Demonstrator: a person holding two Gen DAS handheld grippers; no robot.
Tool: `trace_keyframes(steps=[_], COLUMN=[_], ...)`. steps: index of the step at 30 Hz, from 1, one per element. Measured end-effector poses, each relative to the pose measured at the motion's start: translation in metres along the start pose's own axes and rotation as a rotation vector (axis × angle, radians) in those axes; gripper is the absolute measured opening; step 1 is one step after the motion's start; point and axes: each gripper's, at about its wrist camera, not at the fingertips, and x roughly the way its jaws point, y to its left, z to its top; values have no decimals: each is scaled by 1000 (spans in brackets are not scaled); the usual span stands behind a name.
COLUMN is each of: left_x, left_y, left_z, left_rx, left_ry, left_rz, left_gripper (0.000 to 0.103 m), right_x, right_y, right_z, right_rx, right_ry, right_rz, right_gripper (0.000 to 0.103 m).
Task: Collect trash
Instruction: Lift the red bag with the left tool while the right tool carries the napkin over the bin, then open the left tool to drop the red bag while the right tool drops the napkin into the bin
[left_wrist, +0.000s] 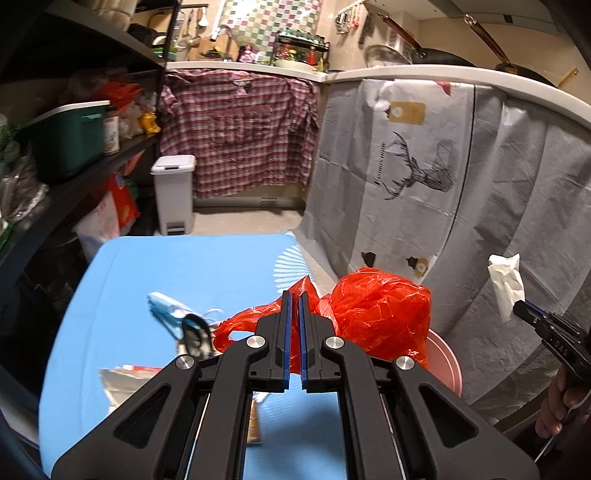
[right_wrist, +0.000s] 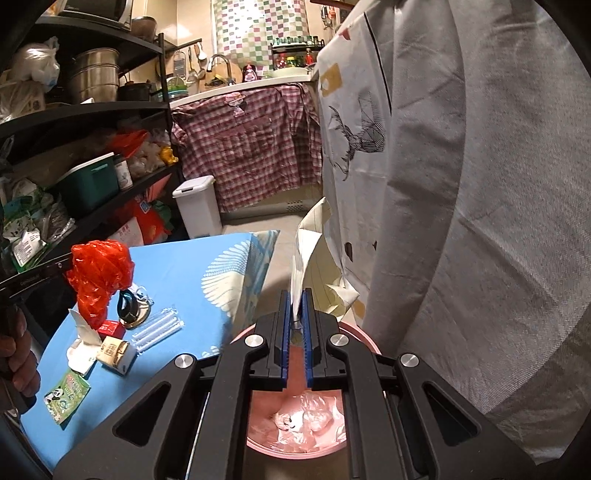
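Fingers (right_wrist: 286, 314) hiding pink bin (right_wrist: 364, 338) rim

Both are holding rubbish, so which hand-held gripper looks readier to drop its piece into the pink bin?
Right. The right hand-held gripper, clamping crumpled paper, sits directly above the pink bin. The left hand-held gripper, holding the red plastic bag, appears over the blue table.
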Motion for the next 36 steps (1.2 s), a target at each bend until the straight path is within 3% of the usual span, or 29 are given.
trace_keyframes(steps=[22, 36], left_x=[72, 94], left_y=[-85, -110], left_z=[-20, -30], left_rx=[140, 183], left_ry=[91, 146], left_rz=[-110, -178], left_gripper=[3, 4], right_x=[19, 27], right_y=[-18, -22], right_z=[-3, -6], right_rx=[42, 49], right_ry=[64, 84], right_rz=[-27, -40], right_gripper=[7, 11])
